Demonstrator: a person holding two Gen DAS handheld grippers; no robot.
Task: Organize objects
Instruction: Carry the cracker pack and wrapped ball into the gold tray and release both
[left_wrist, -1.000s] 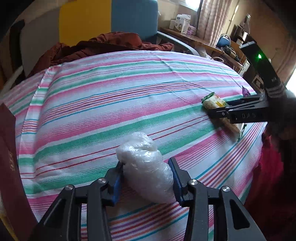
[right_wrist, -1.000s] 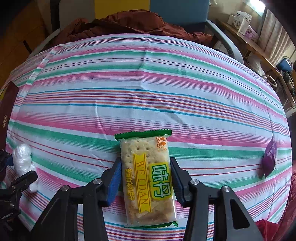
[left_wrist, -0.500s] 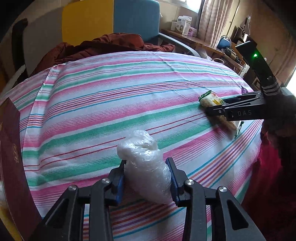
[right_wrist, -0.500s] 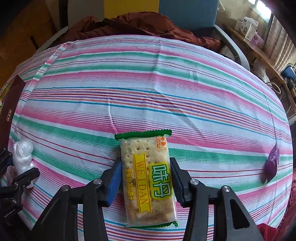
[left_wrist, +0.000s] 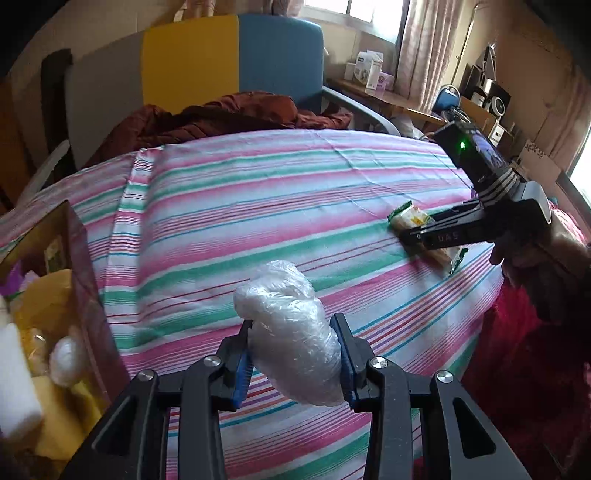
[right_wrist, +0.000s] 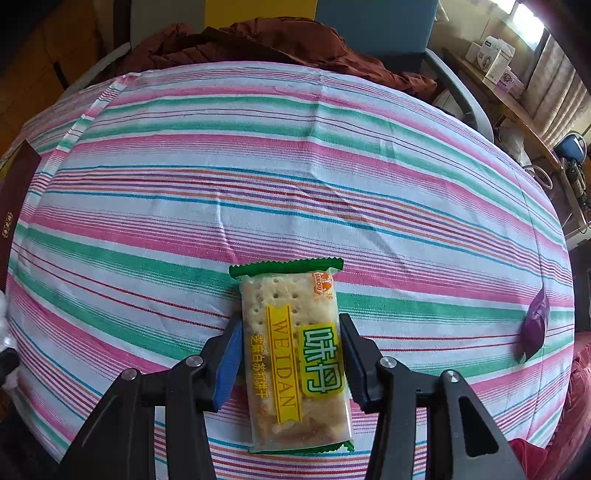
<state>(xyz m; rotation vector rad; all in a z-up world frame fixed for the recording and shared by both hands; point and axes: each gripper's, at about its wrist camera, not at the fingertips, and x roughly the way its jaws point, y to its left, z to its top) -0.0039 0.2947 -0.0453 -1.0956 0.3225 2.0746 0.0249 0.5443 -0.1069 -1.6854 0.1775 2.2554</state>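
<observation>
The left gripper (left_wrist: 293, 354) pinches a clear plastic bundle (left_wrist: 290, 334) above the striped cloth (left_wrist: 258, 206), likely bound for the open box (left_wrist: 79, 266) beside it. Farther off, the right gripper (right_wrist: 290, 356) clamps the cracker packet (right_wrist: 293, 354) by its long edges, apparently for lifting; a purple wrapper (right_wrist: 533, 328) lies well apart.

You face a striped tablecloth (left_wrist: 258, 206). Behind it stands a chair (left_wrist: 229, 62) with grey, yellow and blue panels and a rust-brown garment (left_wrist: 229, 118) heaped on it. Right of the chair, curtains (left_wrist: 424, 48) flank a bright window (left_wrist: 351, 11).
</observation>
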